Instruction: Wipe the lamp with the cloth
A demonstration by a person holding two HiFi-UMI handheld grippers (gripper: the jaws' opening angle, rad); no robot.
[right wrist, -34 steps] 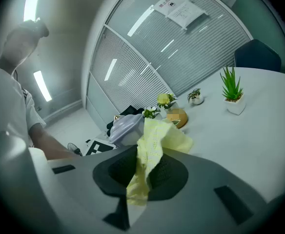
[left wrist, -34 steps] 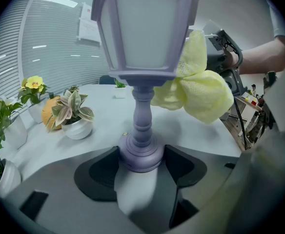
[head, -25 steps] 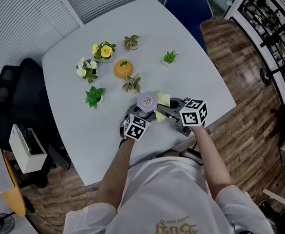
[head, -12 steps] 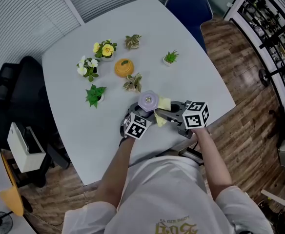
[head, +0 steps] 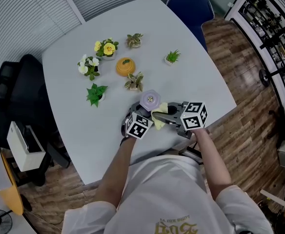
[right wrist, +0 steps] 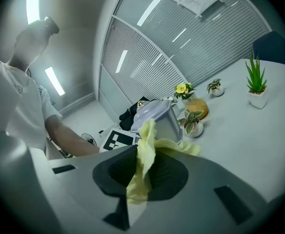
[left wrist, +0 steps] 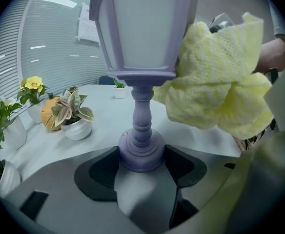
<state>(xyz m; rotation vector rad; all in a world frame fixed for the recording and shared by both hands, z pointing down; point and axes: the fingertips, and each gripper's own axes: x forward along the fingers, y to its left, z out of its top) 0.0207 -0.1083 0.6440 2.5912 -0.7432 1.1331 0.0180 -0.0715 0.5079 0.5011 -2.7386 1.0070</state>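
Observation:
A small lavender lantern-shaped lamp (head: 149, 100) stands upright on the white table (head: 191, 82) near its front edge. My left gripper (head: 134, 117) is shut on the lamp's round base (left wrist: 141, 152), one jaw on each side. My right gripper (head: 163, 118) is shut on a yellow knitted cloth (head: 159, 113). In the left gripper view the cloth (left wrist: 215, 82) presses against the right side of the lamp's shade (left wrist: 143, 28). In the right gripper view the cloth (right wrist: 145, 162) hangs between the jaws and lies on the lamp (right wrist: 158, 118).
Behind the lamp stand several small potted plants (head: 133, 82), yellow flowers (head: 106, 48), an orange pumpkin ornament (head: 124, 66) and a green plant (head: 171, 58). A blue chair (head: 189, 6) is at the far table edge, a black chair (head: 15, 96) at the left.
The right gripper and the cloth have shifted a little left and down along the lamp's side. The left gripper holds the base still.

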